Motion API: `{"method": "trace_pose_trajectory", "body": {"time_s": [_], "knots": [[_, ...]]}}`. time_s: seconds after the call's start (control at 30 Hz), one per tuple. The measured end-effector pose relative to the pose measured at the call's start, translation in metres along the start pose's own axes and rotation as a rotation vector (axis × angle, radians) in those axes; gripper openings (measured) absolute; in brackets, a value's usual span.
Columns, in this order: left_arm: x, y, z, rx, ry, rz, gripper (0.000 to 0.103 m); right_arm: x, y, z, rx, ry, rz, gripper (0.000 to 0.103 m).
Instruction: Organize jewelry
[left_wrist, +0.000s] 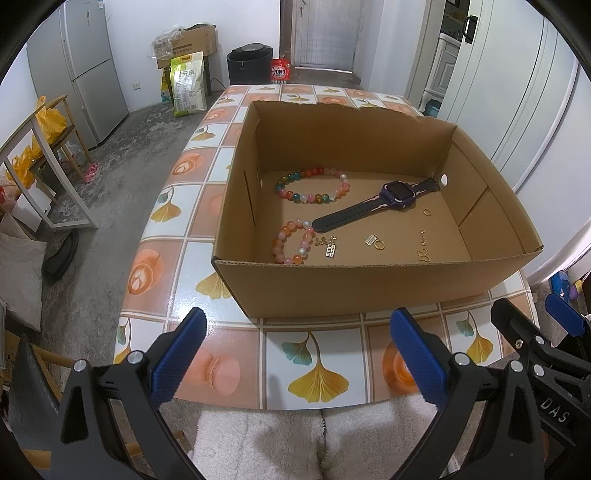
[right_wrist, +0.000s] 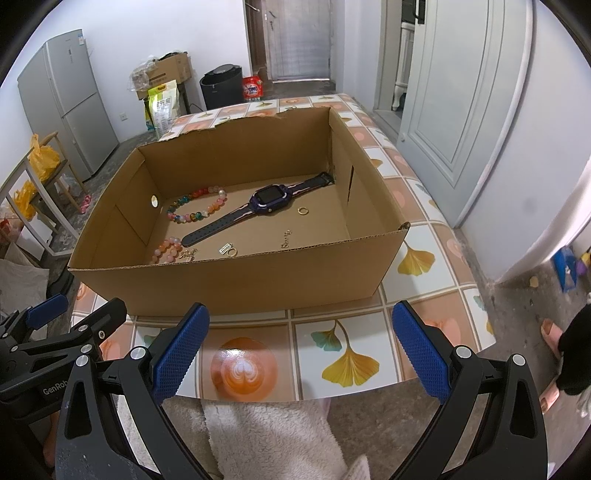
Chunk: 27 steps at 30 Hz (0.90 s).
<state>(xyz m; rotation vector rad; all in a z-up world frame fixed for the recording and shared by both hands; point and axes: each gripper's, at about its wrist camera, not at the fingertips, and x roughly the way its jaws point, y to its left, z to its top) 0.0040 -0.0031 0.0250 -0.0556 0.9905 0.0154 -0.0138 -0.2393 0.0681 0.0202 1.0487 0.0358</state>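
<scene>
While the watch lay in the box, I held left gripper and right gripper spread, empty.

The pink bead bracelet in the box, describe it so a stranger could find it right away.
Look in the open cardboard box on the tiled table. The pink bead bracelet lies by the near wall, just beyond the watch strap's end. Unlike the multicoloured bracelet farther back, its beads are only pink, orange and white.

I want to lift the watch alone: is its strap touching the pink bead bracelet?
Touching, it seems: in the left wrist view the watch strap's tip meets a bead of the pink bead bracelet, with no cardboard showing between them.
</scene>
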Motion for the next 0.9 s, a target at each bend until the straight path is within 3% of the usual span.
{"method": "trace_pose_trajectory", "body": {"time_s": [0.9], "knots": [[0.0009,0.0003,0.0003,-0.005,0.008,-0.001,0.097,0.0000,0.0013,-0.0023,0.017,0.002,-0.003,0.095]]}}
